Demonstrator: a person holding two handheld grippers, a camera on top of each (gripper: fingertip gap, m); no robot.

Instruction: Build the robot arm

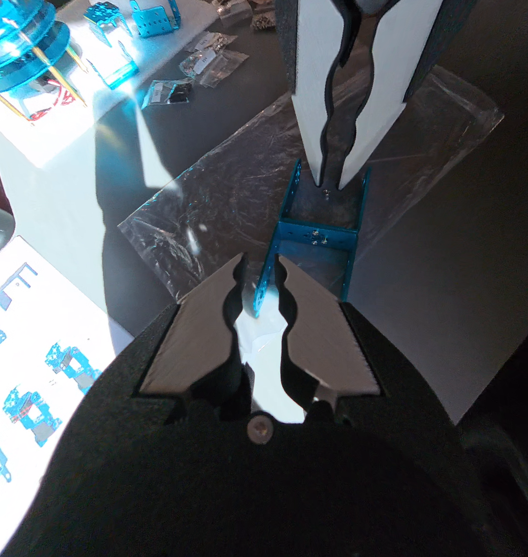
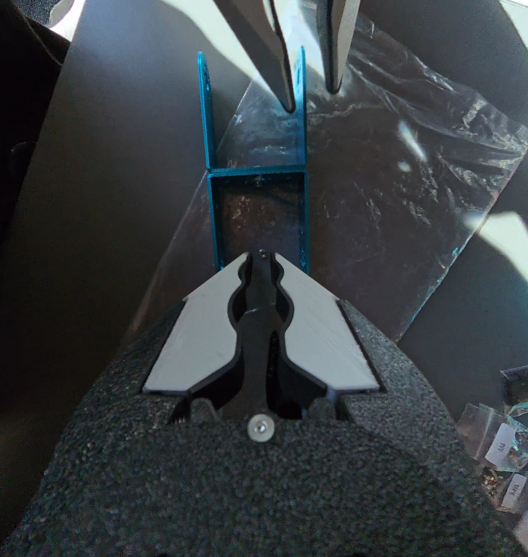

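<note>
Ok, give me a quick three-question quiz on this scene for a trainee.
1. True or false: the blue bracket lies on a clear plastic bag.
2. The left gripper has its fingers either side of: A) one arm of the bracket, B) a sheet of paper, C) a small packet.
3. Fill in: a small ___ sits just ahead of the right gripper.
Key: 1 true; 2 A; 3 screw.
</note>
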